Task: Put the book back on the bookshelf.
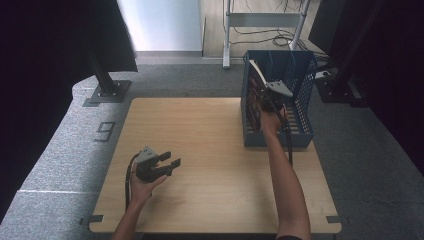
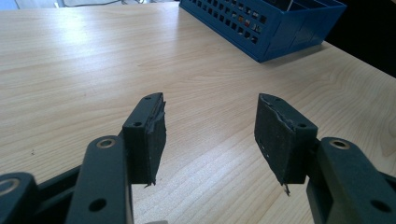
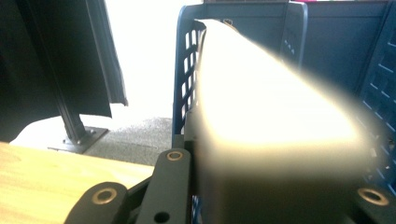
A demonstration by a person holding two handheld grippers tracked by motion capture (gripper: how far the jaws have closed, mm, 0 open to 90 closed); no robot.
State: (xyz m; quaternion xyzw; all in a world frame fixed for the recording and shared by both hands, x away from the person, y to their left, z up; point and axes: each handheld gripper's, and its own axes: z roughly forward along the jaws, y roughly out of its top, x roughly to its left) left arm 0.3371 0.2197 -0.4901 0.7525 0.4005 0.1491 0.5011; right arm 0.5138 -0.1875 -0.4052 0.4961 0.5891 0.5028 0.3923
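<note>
Right tongs point(image 1: 263, 92) are clamped on a pale book point(image 3: 261, 112), lowered upright into the blue basket point(image 1: 305, 135); left tongs point(image 2: 210, 135) are rested open and empty on the counter point(image 1: 210, 150).

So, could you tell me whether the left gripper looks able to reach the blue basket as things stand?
Probably yes: the left gripper sits open over bare table, with nothing between it and the blue basket.
</note>
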